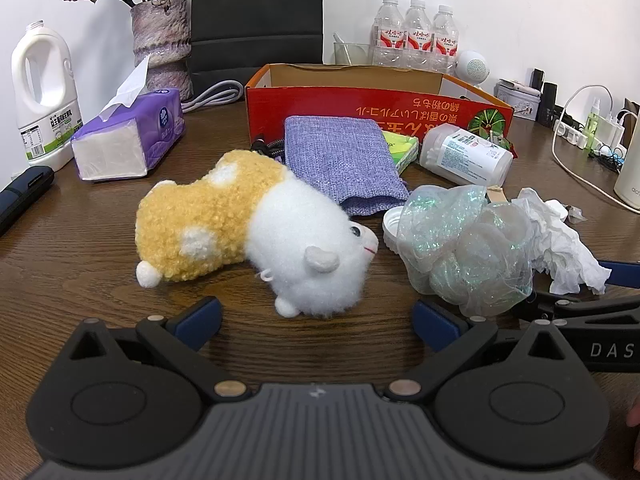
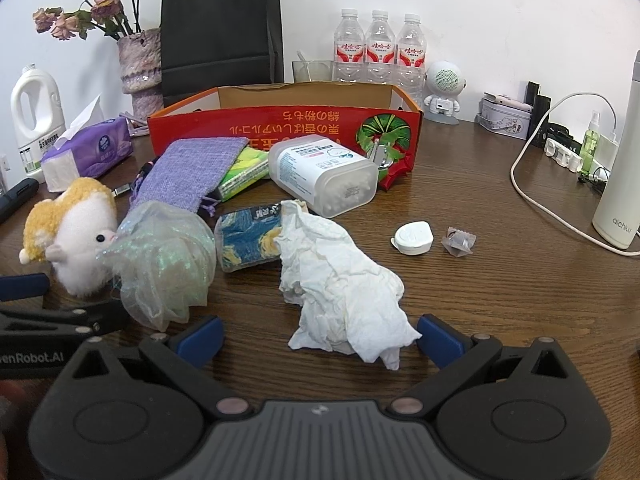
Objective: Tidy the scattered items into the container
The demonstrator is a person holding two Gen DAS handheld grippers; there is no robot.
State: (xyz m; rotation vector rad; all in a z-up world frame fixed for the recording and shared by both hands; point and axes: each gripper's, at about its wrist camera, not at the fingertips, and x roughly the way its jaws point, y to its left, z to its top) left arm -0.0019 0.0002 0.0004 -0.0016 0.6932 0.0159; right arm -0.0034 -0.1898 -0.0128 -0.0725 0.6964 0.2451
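A red cardboard box [image 1: 360, 108] [image 2: 256, 120] stands open at the back of the wooden table. In front of it lie a yellow-and-white plush hamster [image 1: 248, 232] [image 2: 76, 232], a purple woven pouch [image 1: 340, 160] [image 2: 188, 168], an iridescent mesh bag [image 1: 460, 248] [image 2: 164, 256], a crumpled white tissue [image 1: 560, 240] [image 2: 344, 280], a clear cotton-swab jar [image 1: 468, 156] [image 2: 324, 172] and a blue patterned pack [image 2: 248, 240]. My left gripper [image 1: 316, 322] is open, just short of the hamster. My right gripper [image 2: 320, 338] is open, its jaws either side of the tissue's near end.
A purple tissue pack [image 1: 128, 136], white jug [image 1: 40, 92], vase [image 1: 160, 44], black bag [image 1: 256, 16] and water bottles [image 1: 416, 32] line the back. A small white cap [image 2: 412, 238], a wrapper [image 2: 458, 242], a white flask [image 2: 620, 168] and cables [image 2: 532, 168] lie right.
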